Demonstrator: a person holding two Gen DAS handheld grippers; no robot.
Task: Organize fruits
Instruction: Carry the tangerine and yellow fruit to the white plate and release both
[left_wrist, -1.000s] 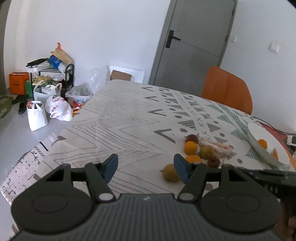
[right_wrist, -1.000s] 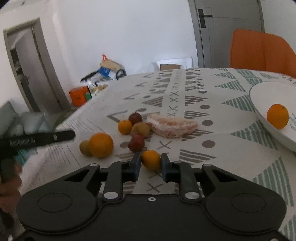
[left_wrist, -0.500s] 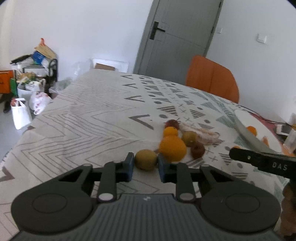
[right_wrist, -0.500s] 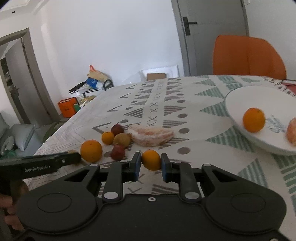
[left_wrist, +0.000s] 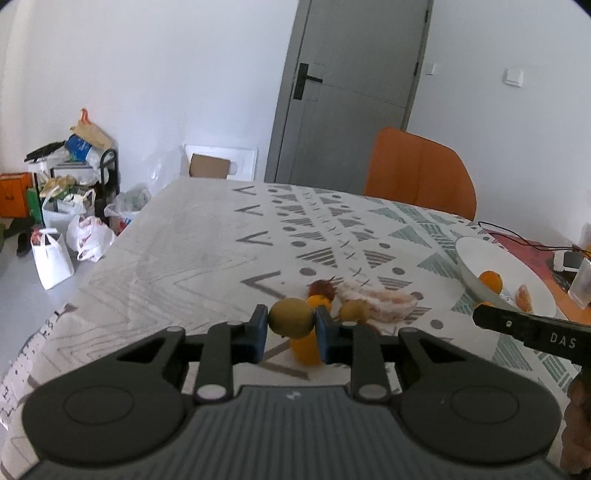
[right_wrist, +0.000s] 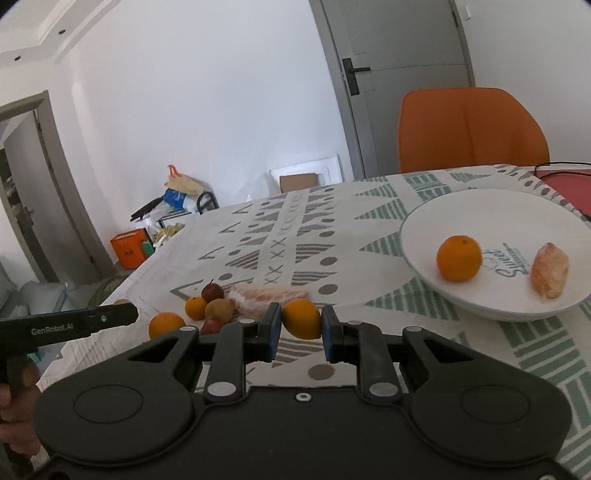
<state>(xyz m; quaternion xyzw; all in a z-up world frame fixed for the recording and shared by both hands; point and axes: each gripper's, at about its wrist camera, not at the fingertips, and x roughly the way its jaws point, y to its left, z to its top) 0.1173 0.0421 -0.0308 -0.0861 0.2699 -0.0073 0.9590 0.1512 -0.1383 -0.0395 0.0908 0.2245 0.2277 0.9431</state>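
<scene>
Left wrist view: left gripper (left_wrist: 291, 328) clamps a green-brown fruit (left_wrist: 291, 318). Right gripper (right_wrist: 298, 329) grips a small orange (right_wrist: 301, 318), near the white plate (right_wrist: 436, 284).

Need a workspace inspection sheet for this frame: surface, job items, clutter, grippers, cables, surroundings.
Surface: patterned tablecloth covers the table.
Job's things: white bowl holds an orange and a peeled segment; loose fruit pile on the cloth.
Clutter: nothing seen on the table.
Grippers: left gripper shut on green-brown fruit; right gripper shut on small orange.
Cables: black cable near the bowl.
Surroundings: orange chair, grey door, bags on floor.
</scene>
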